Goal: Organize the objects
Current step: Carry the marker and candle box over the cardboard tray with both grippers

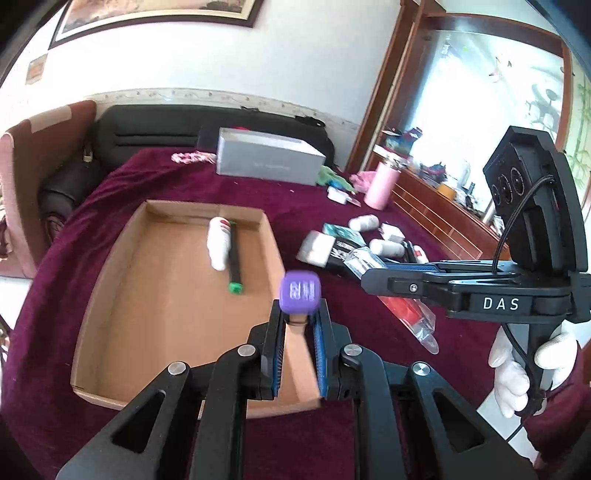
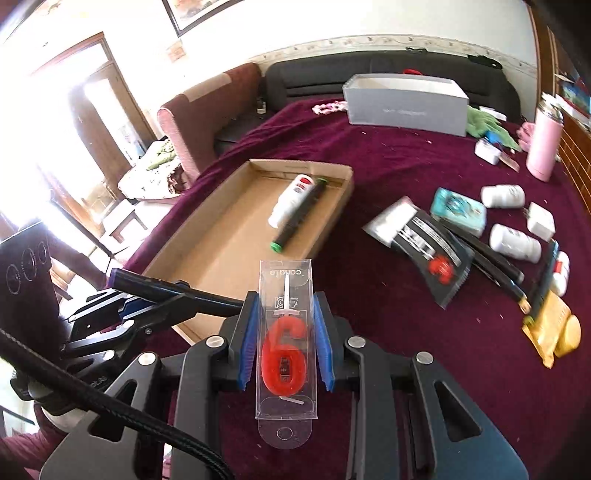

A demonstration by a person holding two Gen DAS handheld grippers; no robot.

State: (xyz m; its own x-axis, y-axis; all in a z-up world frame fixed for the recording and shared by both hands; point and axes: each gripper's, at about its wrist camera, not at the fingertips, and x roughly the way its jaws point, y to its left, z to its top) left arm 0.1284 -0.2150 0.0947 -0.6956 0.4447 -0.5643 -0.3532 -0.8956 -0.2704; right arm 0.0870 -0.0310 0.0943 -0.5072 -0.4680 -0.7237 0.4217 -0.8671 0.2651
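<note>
White walls (image 1: 229, 55) carry a framed picture (image 1: 155, 14) and a patterned border. A black sofa (image 2: 388, 70) (armchair (image 2: 207, 110) beside it) backs the maroon-draped table (image 2: 406, 314). Daylight floods a wood-framed doorway (image 2: 92, 103).

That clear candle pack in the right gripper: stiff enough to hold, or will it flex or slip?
The clear candle pack looks like thin plastic, so it probably flexes under squeeze. Its glossy walls may slip between the right gripper's pads. It is probably light: one red number candle inside. Released flat into the cardboard tray, it shouldn't roll.
</note>
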